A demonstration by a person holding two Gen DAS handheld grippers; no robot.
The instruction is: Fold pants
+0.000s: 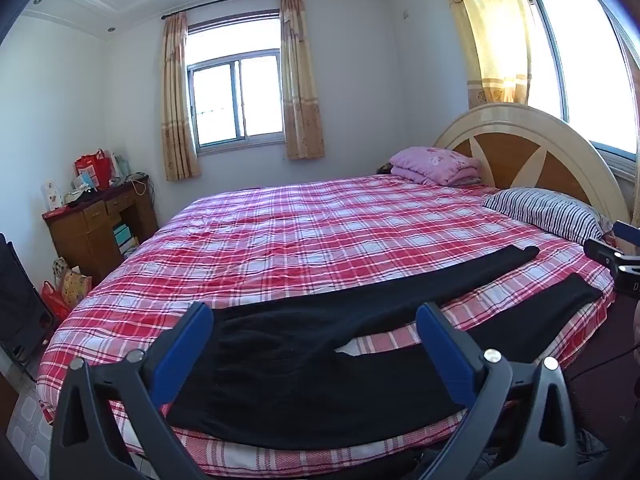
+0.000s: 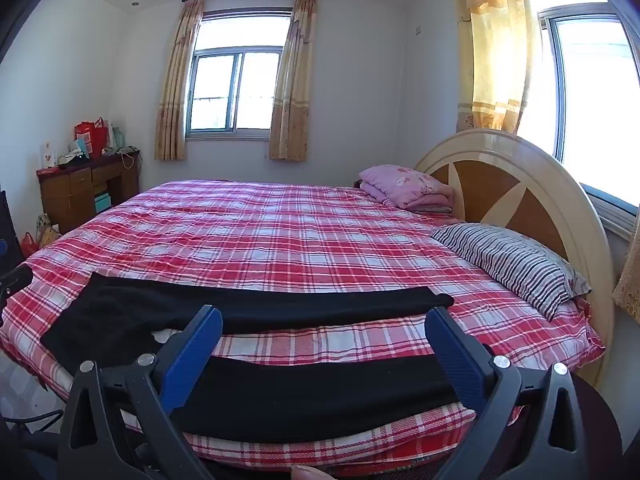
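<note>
Left wrist view: left gripper [image 1: 314,334] held just short of the near edge of the bed [image 1: 280,216], jaws spread wide with nothing between the blue pads [image 1: 182,350]. Straight ahead and below the jaws, black pants [image 1: 288,364] spread flat on the red plaid cover, the broad waist end filling the gap between the fingers, both legs running off to the right of the tongs and splayed apart in a V. Far leg reaching toward a striped pillow [image 1: 548,212]; near leg lying along the bed edge. Off to the right, beyond the right finger, part of the right gripper [image 1: 612,264] visible at the frame edge.

Right wrist view: right gripper [image 2: 324,340] likewise wide apart and empty, poised over the near edge of the bed [image 2: 280,220]. Directly under the jaws, the near leg of the pants [image 2: 312,396] stretched crosswise from finger to finger; beyond it a strip of bare plaid, then the far leg, with the waist away to the left of the tongs. A fingertip [image 2: 304,472] just showing at the bottom edge.

Step in hand, by all appearances: the very start, nothing yet folded, tongs lined up for a first pick. Next move probably calls for lowering both, pinching one leg at waist and cuff, and carrying it over onto the other so the legs lie stacked. Thin cloth on a soft cover, so a shallow pinch needed to avoid catching the plaid beneath.
</note>
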